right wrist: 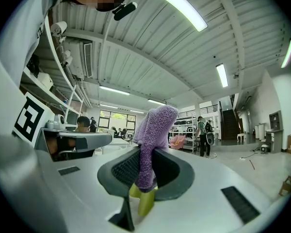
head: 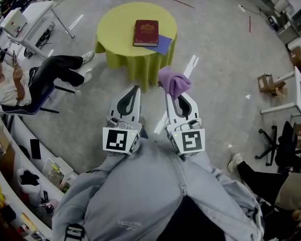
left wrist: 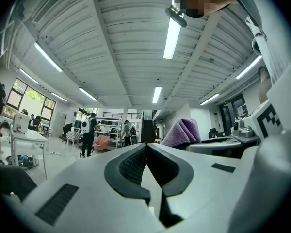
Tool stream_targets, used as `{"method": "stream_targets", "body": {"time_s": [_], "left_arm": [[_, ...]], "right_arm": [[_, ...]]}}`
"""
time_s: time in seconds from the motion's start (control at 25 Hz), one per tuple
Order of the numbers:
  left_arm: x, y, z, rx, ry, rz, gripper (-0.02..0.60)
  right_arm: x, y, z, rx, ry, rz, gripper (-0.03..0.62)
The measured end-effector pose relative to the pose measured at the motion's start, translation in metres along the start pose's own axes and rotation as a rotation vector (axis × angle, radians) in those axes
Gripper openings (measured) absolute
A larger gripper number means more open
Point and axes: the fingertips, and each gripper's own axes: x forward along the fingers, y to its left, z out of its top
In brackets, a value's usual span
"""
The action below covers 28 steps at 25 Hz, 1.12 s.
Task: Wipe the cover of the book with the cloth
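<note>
One pinch of your right gripper's (head: pixel 174 95) jaws holds the cloth (head: pixel 174 82); left gripper's (head: pixel 135 89) jaws meet, empty. Reach the book (head: pixel 146 32) at the table's (head: pixel 115 24) middle and press flat.

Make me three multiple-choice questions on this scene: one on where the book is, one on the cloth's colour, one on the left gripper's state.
1. Where does the book lie? A on the floor; B on the round table; C on a chair.
2. What colour is the cloth? A purple; B white; C orange.
3. How do the left hand-held gripper's jaws stand? A wide apart; B shut on the cloth; C together, holding nothing.
Answers: B, the book rests on the yellow-draped tabletop; A, purple fabric sticks up from the right hand-held gripper; C, the jaws meet with nothing between.
</note>
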Motion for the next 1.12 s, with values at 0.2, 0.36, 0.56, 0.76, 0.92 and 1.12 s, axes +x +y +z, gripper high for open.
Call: {"method": "stream_targets", "body": {"time_s": [0.2,0.36,0.56,0.76,0.92,1.12], "left_arm": [[0.045,0.040,-0.005,-0.013,0.006,-0.034,0.018],[0.077,0.068,-0.008,-0.028,0.013,-0.054,0.018],[0.109,0.100,-0.012,-0.035,0.019,-0.083,0.018],[0.134,0.125,-0.015,-0.041,0.020,-0.107,0.018],[0.146,0.139,-0.019,-0.047,0.020,-0.121,0.018],[0.156,0.150,-0.024,-0.057,0.037,-0.132,0.018]], "right_arm": [[0.061,-0.009,-0.002,-0.013,0.005,-0.011,0.072],[0.100,-0.018,-0.004,-0.018,0.018,-0.028,0.072],[0.141,-0.024,-0.012,-0.016,0.046,-0.048,0.072],[0.172,-0.028,-0.021,-0.015,0.085,-0.072,0.072],[0.189,-0.029,-0.025,-0.016,0.090,-0.093,0.072],[0.205,-0.033,-0.022,-0.012,0.060,-0.110,0.072]]}}
